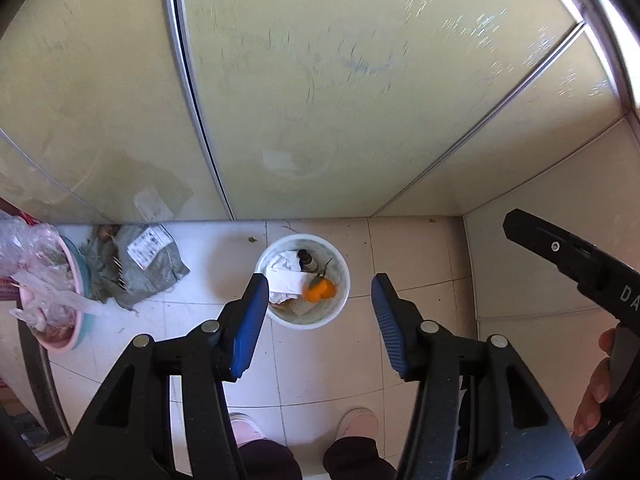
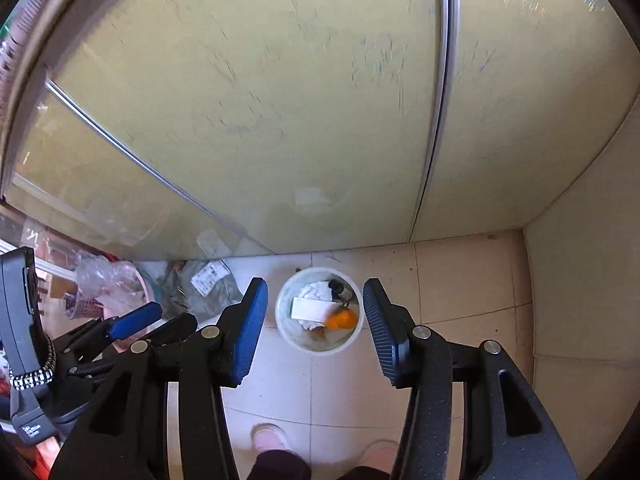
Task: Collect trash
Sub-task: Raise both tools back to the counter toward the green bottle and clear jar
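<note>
A white round bin (image 1: 340, 312) stands on the tiled floor by a glass door. It holds white paper (image 1: 286, 282), an orange piece (image 1: 319, 291) and a dark bottle (image 1: 307, 260). My left gripper (image 1: 320, 308) is open and empty, high above the bin. My right gripper (image 2: 316, 312) is open and empty too, above the same bin (image 2: 294, 334) with its paper (image 2: 310, 308) and orange piece (image 2: 342, 319). The left gripper shows at the left of the right wrist view (image 2: 134, 316).
A grey sack with a label (image 1: 136, 264) lies on the floor left of the bin. A pink basin with plastic wrap (image 1: 48, 292) stands further left. The glass door (image 1: 320, 100) and a wall (image 1: 560, 220) close the corner. My feet (image 1: 360, 424) are below.
</note>
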Demonstrator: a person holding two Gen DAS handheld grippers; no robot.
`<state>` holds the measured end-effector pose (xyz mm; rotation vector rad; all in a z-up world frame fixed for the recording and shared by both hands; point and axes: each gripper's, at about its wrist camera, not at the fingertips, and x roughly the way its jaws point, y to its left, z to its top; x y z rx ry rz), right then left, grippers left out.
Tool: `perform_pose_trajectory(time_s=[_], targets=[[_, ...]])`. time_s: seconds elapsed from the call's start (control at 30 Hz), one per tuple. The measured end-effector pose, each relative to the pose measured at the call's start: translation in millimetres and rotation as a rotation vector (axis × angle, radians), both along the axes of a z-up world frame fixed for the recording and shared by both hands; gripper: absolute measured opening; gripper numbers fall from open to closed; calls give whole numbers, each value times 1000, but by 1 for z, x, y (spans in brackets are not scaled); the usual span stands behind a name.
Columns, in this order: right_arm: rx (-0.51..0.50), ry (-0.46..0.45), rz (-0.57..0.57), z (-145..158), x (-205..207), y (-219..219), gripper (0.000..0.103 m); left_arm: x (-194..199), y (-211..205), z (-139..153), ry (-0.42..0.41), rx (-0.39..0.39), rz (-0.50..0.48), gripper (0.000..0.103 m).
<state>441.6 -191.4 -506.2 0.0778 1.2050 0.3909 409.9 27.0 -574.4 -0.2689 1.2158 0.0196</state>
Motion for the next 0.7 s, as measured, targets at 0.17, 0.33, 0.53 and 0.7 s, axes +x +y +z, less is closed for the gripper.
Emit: perform_pose_trajectory(time_s=[0.17,0.33,0.53,0.7], targets=[[22,-40,-12,51,-9,8,46,-8,11,63,-55,21,-14,52],[33,-115,-23,128,-27,17,46,-23,23,150,-143,34,-23,52],[41,-231,-45,226,-58,28,46,-45,43,259,-269,41,-41,53],[44,-346,-75,302,-87,36,46,-68,59,341,-375,64,-77,53]])
